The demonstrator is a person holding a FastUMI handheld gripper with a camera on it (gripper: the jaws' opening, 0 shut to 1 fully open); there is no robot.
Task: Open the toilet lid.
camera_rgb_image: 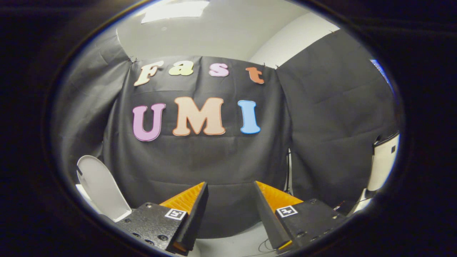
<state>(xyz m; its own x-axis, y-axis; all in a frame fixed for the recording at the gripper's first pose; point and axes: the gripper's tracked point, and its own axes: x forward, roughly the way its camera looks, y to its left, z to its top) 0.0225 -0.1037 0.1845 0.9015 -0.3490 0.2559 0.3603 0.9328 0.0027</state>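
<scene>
The claw (230, 189) is closest to us. Its two fingers (194, 210) are spread wide apart, and nothing sits between them. They are not touching anything. Each finger has a dark block behind it with a small square tag (286, 211) on top.

Between the fingers, low down, you can see a bit of pale floor (232, 242) with a thin cable (266, 245) lying on it.

Off to the left of the left finger, and a little farther away, is the toilet lid (103, 189). It is white and shaped like an egg. It stands up, leaning back a bit, so the lid is already open. Some more white of the toilet shows just beside it, low down. The lid is well apart from the claw.

Far off to the right, beyond the right finger, stands a white thing (383, 164) with a dark top. It is hard to tell what it is.

Behind everything hangs a black cloth wall (200, 160). It goes all the way across, with folds in it. Above the cloth is a white wall (221, 32), and a bright light patch (171, 10) shines at the very top.
</scene>
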